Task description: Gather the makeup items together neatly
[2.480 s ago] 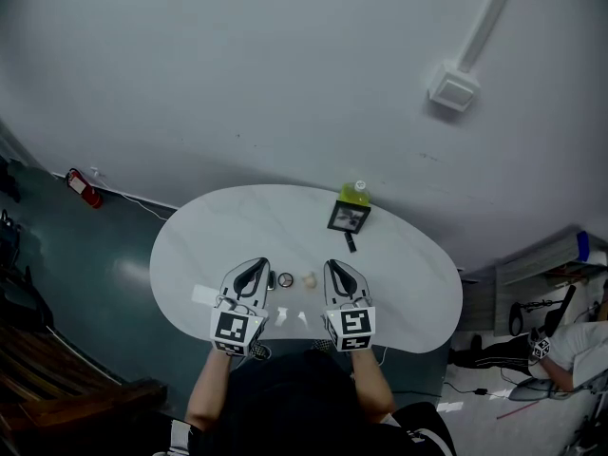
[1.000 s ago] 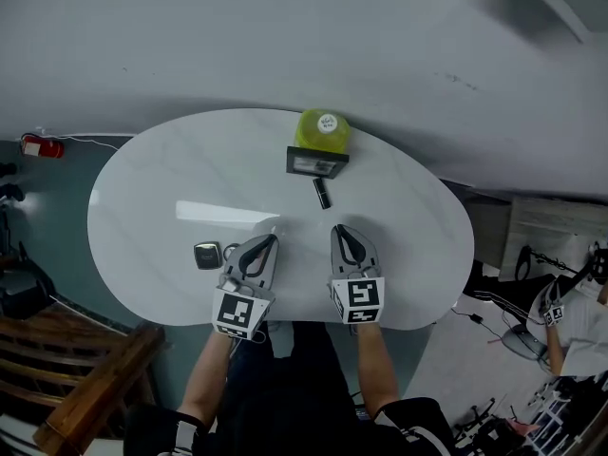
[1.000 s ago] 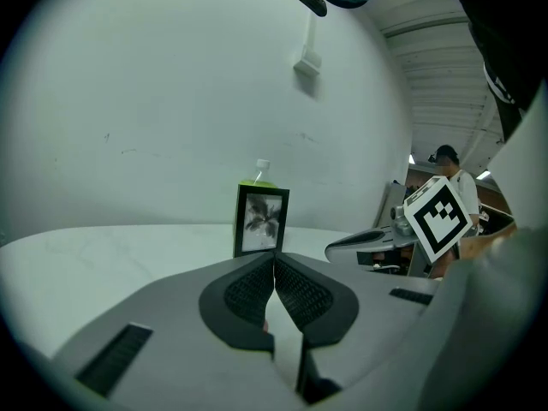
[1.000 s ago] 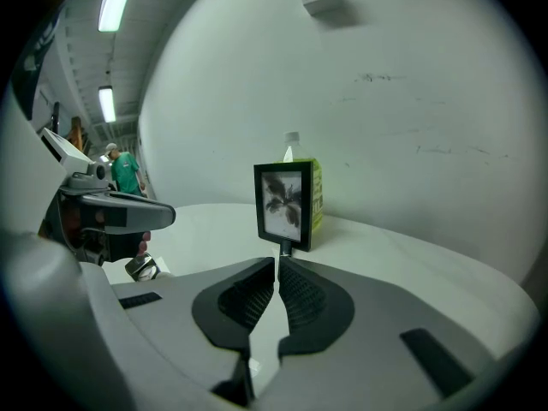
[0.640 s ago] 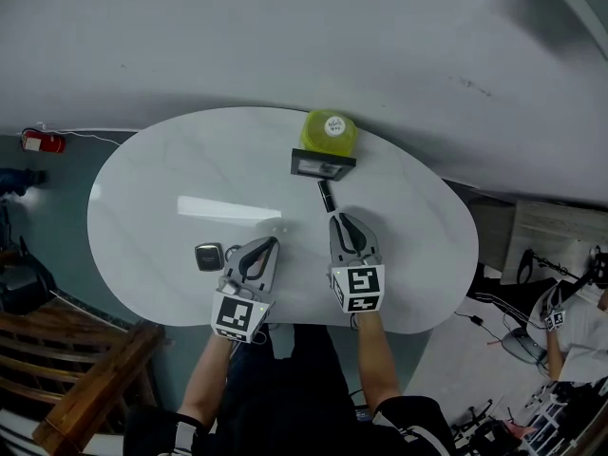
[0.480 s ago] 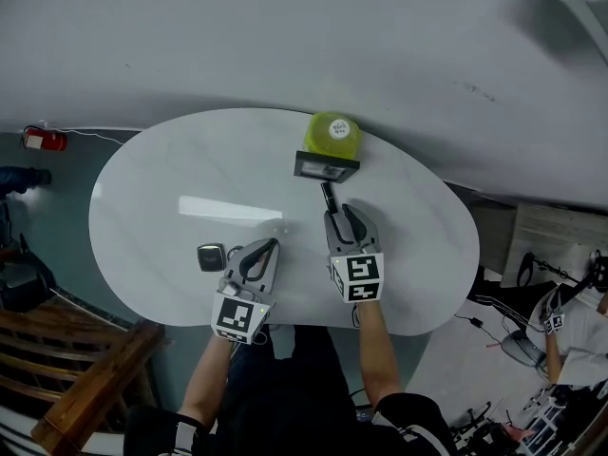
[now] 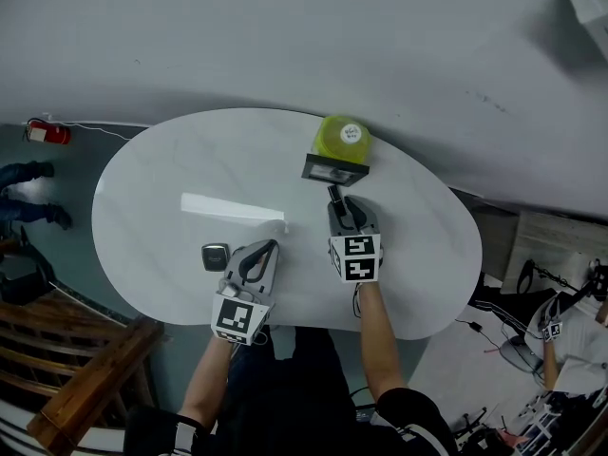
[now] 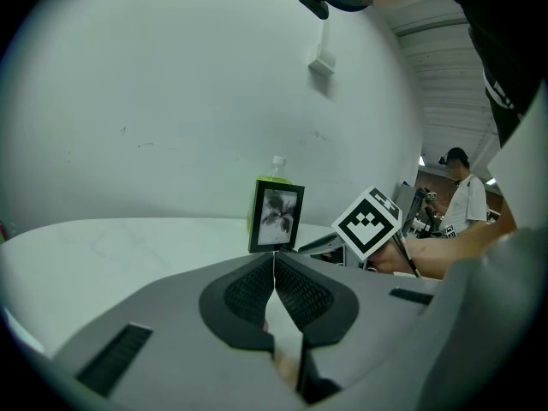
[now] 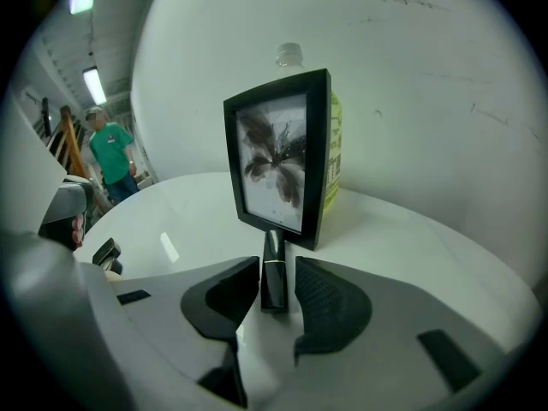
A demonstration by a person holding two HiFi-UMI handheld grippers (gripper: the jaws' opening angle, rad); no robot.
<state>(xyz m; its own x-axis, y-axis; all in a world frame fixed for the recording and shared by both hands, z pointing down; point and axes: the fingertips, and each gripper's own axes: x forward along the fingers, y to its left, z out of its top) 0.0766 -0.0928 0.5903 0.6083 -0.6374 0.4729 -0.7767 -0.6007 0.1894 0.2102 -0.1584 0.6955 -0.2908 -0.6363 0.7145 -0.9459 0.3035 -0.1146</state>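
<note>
Your white desk (image 7: 171,188) by a grey wall (image 7: 285,36) bears a yellow-green bottle (image 7: 348,137); right claw (image 9: 277,271), just opening, straddles the lipstick (image 9: 273,248) ungripped; left claw (image 8: 274,268) clenched.

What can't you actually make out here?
- Green bottle: right gripper view, mostly behind the picture frame; label unreadable.
- Its cap print: head view, too small to read.
- Compact: head view, too small to show any detail.
</note>
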